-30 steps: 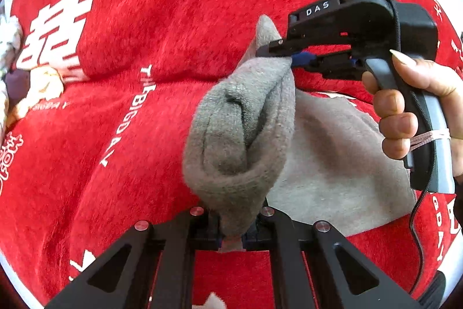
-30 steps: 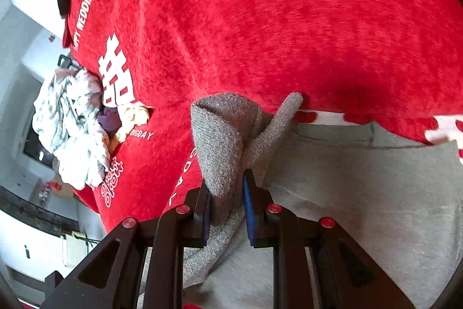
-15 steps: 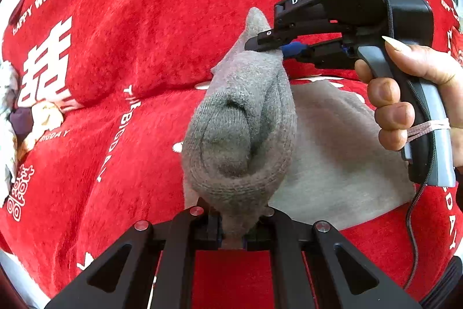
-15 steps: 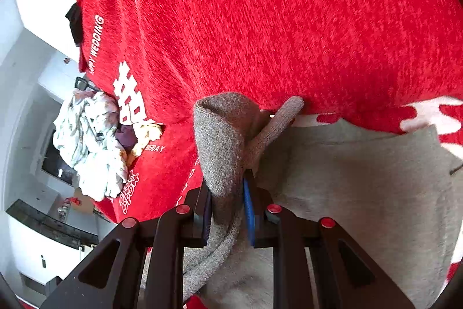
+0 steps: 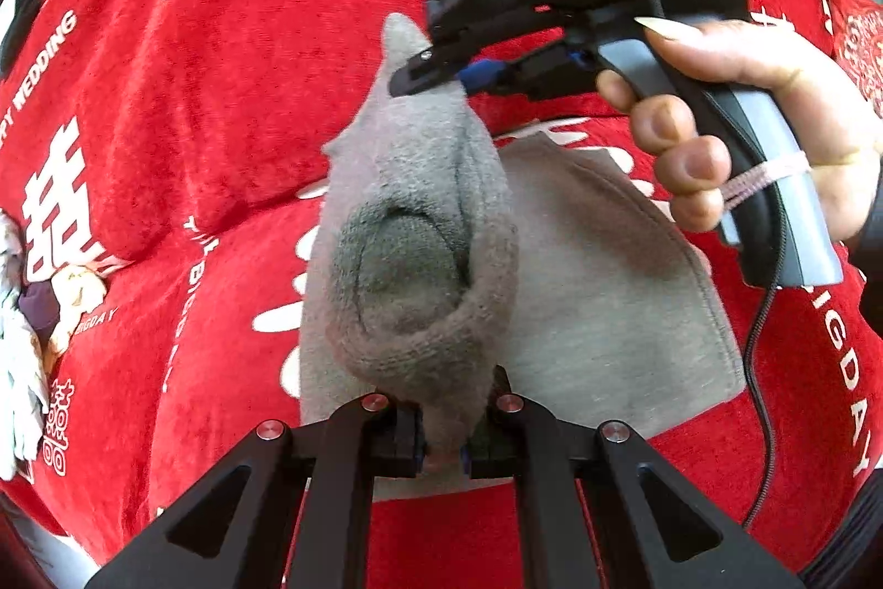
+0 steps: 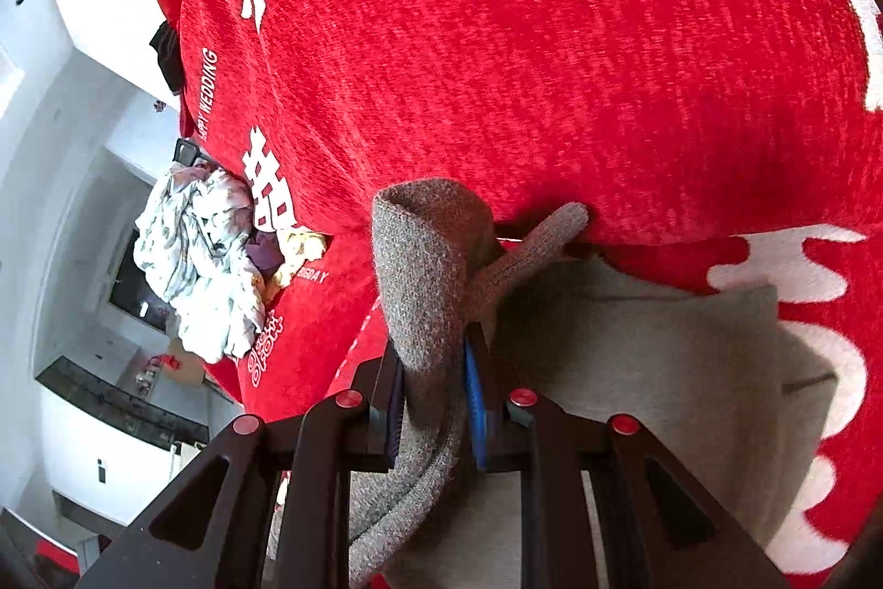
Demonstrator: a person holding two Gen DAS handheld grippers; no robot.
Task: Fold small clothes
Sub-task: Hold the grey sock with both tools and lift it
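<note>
A grey knitted sock (image 5: 419,258) hangs stretched between both grippers above a red sofa cover. My left gripper (image 5: 444,445) is shut on its lower end. My right gripper (image 5: 436,73), held by a hand, is shut on its upper end. In the right wrist view the right gripper (image 6: 436,396) pinches the sock (image 6: 430,269), which folds over in front of it. A flat light-grey garment (image 5: 601,280) lies on the cover under the sock and also shows in the right wrist view (image 6: 651,357).
The red cover (image 5: 221,103) with white lettering fills both views. A heap of pale crumpled clothes (image 6: 198,258) lies at the left end of the sofa; it shows at the left edge of the left wrist view (image 5: 22,346). A room floor and furniture lie beyond.
Both grippers have lifted and come closer together with the sock held between them. The sock's mouth has tilted toward the left camera. The flat grey garment has stayed put.
</note>
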